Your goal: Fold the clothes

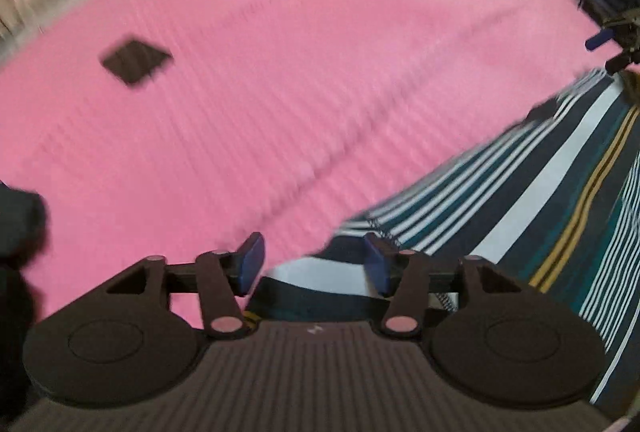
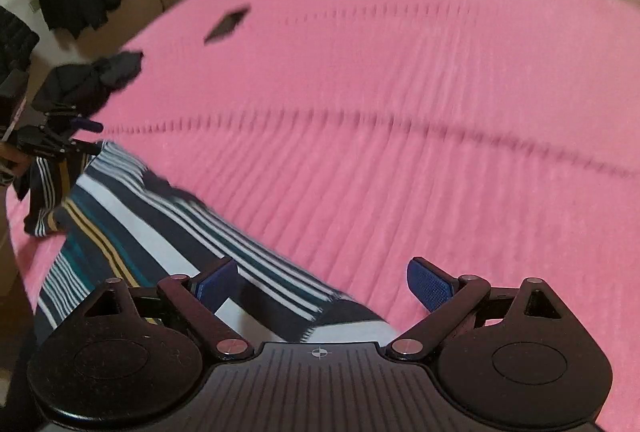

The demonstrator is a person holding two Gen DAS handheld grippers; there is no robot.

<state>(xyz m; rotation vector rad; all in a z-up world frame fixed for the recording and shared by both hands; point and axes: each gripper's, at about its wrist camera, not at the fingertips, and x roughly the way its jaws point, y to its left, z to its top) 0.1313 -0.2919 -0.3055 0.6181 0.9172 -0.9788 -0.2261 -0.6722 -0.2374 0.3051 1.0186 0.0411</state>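
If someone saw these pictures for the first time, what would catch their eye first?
The bright pink bedspread fills nearly everything. Against it lies a striped garment at lower left in the right wrist view, below the open right gripper. A small dark square object sits alone farther back.

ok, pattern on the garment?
Striped: navy, white and teal bands with thin mustard lines. Clearest in the right wrist view.

No legible text, label, brand or number anywhere in either blurred view
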